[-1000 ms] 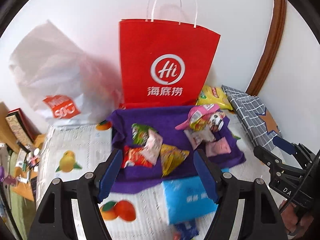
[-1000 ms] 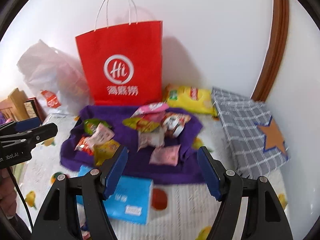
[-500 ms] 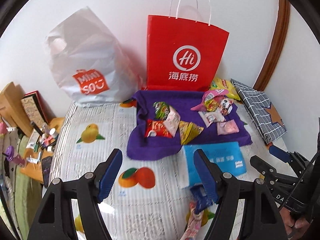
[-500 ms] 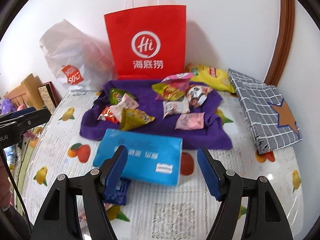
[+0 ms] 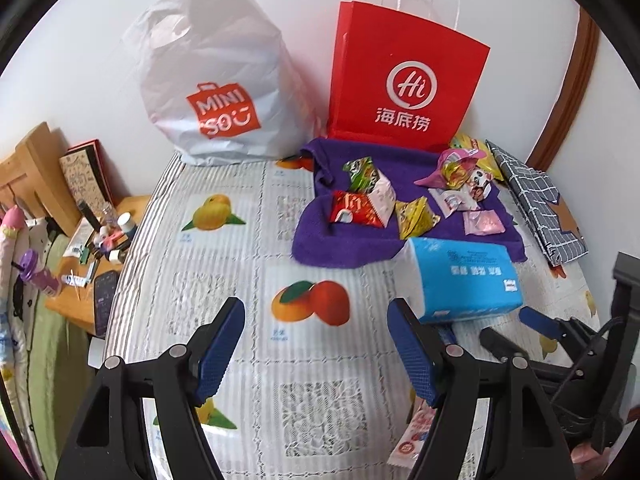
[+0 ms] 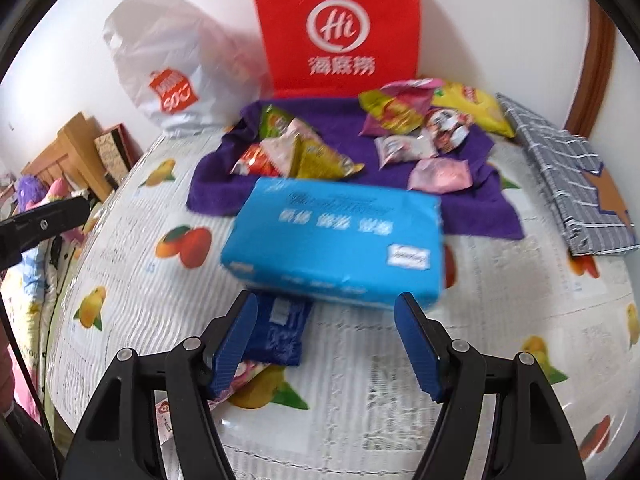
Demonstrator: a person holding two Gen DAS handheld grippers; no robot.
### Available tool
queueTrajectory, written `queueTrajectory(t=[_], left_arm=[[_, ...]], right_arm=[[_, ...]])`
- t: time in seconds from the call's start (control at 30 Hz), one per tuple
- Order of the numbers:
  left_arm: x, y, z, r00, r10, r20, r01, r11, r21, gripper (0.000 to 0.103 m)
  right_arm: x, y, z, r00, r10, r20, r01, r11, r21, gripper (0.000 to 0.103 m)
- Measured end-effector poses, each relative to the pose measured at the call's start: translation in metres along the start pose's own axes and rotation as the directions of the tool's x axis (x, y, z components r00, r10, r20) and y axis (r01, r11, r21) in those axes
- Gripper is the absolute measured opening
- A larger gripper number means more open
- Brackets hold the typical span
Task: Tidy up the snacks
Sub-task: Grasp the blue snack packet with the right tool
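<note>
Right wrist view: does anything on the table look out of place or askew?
Yes. The blue tissue pack lies skewed, overlapping the purple towel's front edge and resting on a dark blue packet. A pink wrapper lies apart from the snacks on the towel.

Right wrist view: motion blur throughout; print on the blue tissue pack [image 6: 336, 240] illegible. Red paper bag [image 6: 340, 24] cut by the top edge, handles out of frame. Dark blue packet [image 6: 280, 332] partly under the tissue pack and behind the right tool's near finger [image 6: 234, 344]. Left wrist view: a pink-and-white wrapper [image 5: 416, 432] mostly hidden behind the left tool's finger [image 5: 412, 360]. Yellow snack bag [image 5: 466, 144] largely concealed by the red bag and the snack pile [image 5: 460, 172]. Small clutter on the wooden side shelf [image 5: 100, 232] too small to identify.
</note>
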State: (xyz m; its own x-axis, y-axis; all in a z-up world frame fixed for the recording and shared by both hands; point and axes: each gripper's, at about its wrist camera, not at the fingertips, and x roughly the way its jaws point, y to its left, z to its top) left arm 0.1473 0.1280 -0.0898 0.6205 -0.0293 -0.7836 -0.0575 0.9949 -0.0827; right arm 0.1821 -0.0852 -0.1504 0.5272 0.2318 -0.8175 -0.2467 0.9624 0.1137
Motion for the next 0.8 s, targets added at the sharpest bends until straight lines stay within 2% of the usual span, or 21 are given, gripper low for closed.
queueTrajectory(t=[0.27, 0.57, 0.7, 0.77, 0.8], left_arm=[[0.010, 0.014, -0.011, 1.000, 0.005, -0.026, -0.006, 1.000, -0.014, 0.072], [0.022, 0.016, -0.015, 0.999, -0.003, -0.049, 0.003, 1.000, -0.004, 0.072], [0.026, 0.015, -0.016, 0.998, -0.008, -0.056, 0.009, 1.000, 0.002, 0.072], [0.028, 0.014, -0.016, 0.998, -0.008, -0.060, 0.009, 1.000, 0.003, 0.072], [0.028, 0.015, -0.016, 0.998, -0.009, -0.061, 0.009, 1.000, 0.003, 0.072]], right_arm=[[0.032, 0.016, -0.006, 0.996, 0.047, -0.076, -0.048, 0.999, -0.008, 0.071], [0.059, 0.023, -0.011, 0.989, 0.038, -0.140, -0.041, 0.999, -0.020, 0.070], [0.065, 0.024, -0.014, 0.989, 0.013, -0.147, -0.019, 0.999, -0.033, 0.064], [0.065, 0.025, -0.015, 0.990, -0.011, -0.142, 0.005, 0.999, -0.048, 0.057], [0.066, 0.025, -0.016, 0.990, -0.021, -0.140, 0.013, 0.998, -0.054, 0.051]])
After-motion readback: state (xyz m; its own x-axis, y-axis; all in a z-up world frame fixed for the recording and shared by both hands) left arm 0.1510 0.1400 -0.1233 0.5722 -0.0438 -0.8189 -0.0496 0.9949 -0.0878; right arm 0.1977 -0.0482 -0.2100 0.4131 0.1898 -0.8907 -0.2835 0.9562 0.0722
